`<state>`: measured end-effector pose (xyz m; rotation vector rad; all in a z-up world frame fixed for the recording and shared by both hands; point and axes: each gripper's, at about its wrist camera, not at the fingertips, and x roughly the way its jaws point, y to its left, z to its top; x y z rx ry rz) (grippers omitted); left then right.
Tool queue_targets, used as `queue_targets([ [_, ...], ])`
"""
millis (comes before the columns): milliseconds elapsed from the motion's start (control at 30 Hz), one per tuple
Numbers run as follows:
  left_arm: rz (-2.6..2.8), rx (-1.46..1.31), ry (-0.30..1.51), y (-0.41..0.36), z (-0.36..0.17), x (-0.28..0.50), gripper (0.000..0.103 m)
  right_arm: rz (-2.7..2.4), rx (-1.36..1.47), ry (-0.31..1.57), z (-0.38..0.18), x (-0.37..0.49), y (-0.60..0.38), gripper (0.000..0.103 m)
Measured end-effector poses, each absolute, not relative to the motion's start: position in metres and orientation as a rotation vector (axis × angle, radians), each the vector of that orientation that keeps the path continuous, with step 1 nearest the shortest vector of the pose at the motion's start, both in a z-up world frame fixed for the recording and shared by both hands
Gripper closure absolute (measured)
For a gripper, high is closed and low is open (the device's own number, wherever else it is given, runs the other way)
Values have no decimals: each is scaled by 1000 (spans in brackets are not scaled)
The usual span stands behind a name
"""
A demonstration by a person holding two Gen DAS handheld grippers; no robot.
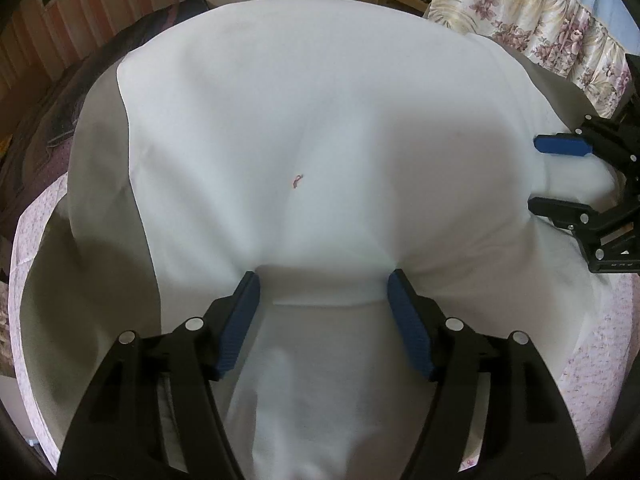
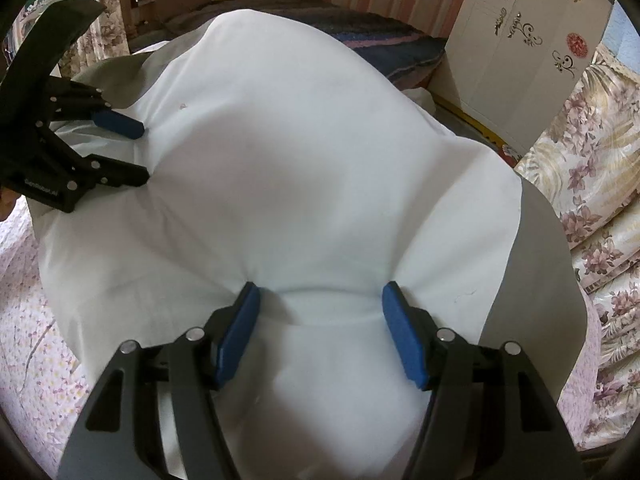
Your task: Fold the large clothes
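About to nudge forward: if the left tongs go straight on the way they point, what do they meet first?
The white garment itself. The left tongs stand open with their tips already pressed into a raised fold of it, so going on would push that fold across the bed; the right tongs are off to the side, though depth is unclear.

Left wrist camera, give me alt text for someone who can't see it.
A large white garment spreads over a bed, with the left gripper open, its blue-padded fingers pressing into a fabric edge. At the right edge the right gripper is also open against the cloth, and a floral bedspread lies behind.
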<state>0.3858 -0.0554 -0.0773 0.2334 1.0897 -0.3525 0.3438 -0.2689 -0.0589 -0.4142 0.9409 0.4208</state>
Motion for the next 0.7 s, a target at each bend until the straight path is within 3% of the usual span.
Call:
queue_targets([
  [267, -348, 230, 1090, -55, -77, 386, 34, 387, -419, 958, -64, 345, -263, 37],
  [367, -335, 221, 1098, -55, -76, 387, 32, 337, -420, 975, -63, 348, -260, 30],
  [400, -327, 219, 1099, -56, -76, 388, 28, 323, -418, 977, -63, 349, -261, 27],
  [433, -294, 224, 1097, -56, -75, 389, 14, 303, -421, 976, -62, 349, -260, 24],
  [467, -257, 236, 1094, -56, -75, 389, 5, 269, -446, 960, -60, 348, -259, 13],
  [567, -197, 218, 1103, -54, -71, 390, 3, 208, -431, 888, -42, 337, -265, 11],
  [700, -182, 177, 1070, -61, -44, 382, 3, 129, -186, 720, 2, 311, -313, 10],
])
